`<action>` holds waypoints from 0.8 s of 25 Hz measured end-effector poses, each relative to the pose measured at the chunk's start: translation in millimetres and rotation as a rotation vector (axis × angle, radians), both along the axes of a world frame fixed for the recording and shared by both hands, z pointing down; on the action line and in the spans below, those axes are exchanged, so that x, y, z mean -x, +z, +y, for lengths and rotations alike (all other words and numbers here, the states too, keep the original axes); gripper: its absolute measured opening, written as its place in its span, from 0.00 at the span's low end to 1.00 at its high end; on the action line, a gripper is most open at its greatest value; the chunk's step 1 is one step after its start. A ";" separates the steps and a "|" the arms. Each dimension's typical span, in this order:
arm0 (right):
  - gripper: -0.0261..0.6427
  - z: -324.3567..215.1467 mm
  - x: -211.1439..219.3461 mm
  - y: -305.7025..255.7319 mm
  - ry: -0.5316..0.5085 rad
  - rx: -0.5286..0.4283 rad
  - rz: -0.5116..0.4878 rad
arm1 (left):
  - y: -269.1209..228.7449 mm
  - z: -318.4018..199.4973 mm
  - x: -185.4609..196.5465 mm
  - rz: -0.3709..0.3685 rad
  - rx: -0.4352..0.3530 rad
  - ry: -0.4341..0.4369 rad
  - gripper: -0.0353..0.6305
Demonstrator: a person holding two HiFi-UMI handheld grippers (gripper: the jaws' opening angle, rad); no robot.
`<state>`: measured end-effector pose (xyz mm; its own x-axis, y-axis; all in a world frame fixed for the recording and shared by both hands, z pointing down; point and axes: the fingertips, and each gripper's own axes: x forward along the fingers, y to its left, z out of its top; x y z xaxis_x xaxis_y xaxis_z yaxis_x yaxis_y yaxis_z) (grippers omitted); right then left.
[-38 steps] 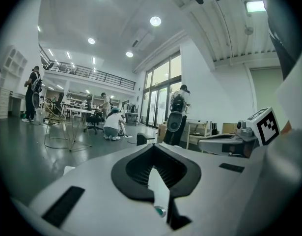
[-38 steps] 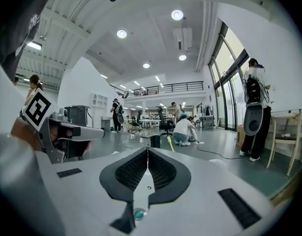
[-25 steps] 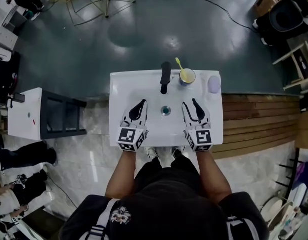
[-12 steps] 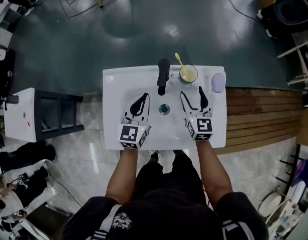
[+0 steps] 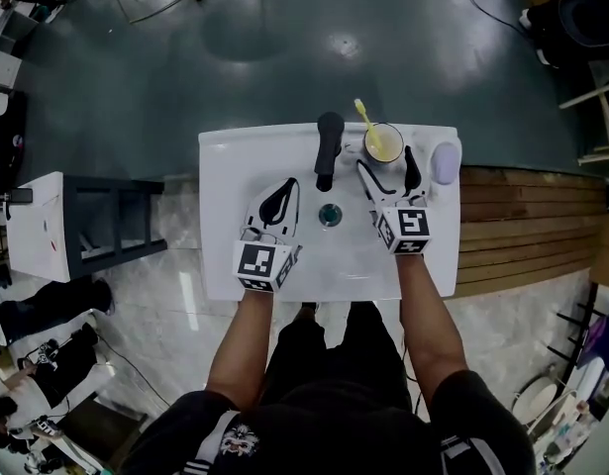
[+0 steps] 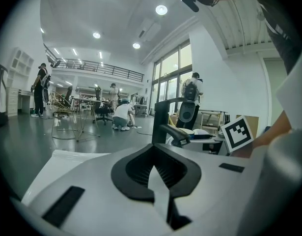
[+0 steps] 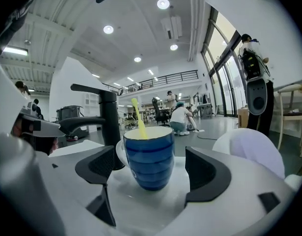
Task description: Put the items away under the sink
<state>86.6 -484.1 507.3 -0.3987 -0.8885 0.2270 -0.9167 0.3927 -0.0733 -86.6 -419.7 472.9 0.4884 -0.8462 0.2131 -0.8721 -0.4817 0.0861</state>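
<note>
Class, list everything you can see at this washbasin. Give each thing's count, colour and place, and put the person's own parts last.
Washbasin: one, white, centre, in front of the person.
Tap: one, black, rear middle of the washbasin.
Drain: one, dark, middle of the bowl.
Mug: one, blue striped, right of the tap.
Toothbrush: one, yellow, standing in the mug.
Rounded object: one, pale lilac, rear right corner; kind unclear.
Side cabinet: one, white top and dark frame, left of the washbasin.
Wooden decking: one, brown, right of the washbasin.
Left hand-held gripper: one, white and black, shut and empty, over the bowl's left.
Right hand-held gripper: one, white and black, jaws just opened, standing either side of the mug without touching it.
</note>
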 end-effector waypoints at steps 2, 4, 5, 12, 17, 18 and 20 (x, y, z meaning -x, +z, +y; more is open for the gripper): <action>0.70 -8.3 -0.1 2.3 -0.007 -0.002 0.004 | 3.8 -2.1 -0.2 -0.001 0.007 0.001 0.05; 0.70 -14.8 1.3 3.6 -0.025 -0.005 0.006 | 7.6 -4.8 -1.2 -0.003 0.011 0.004 0.05; 0.70 -16.9 3.1 3.9 -0.040 -0.007 0.005 | 9.1 -5.9 -1.7 -0.004 0.012 0.007 0.05; 0.70 -21.8 16.9 2.2 -0.126 -0.018 0.021 | 14.2 -8.7 0.0 -0.014 0.020 0.015 0.05; 0.70 -23.9 17.0 3.7 -0.131 -0.013 0.036 | 18.8 -9.1 -0.5 -0.017 0.029 0.021 0.05; 0.70 -24.7 16.6 4.2 -0.128 -0.010 0.037 | 19.5 -9.4 -1.2 -0.018 0.030 0.023 0.05; 0.70 -26.0 16.2 5.4 -0.120 -0.003 0.045 | 20.4 -9.2 -2.8 -0.018 0.029 0.024 0.05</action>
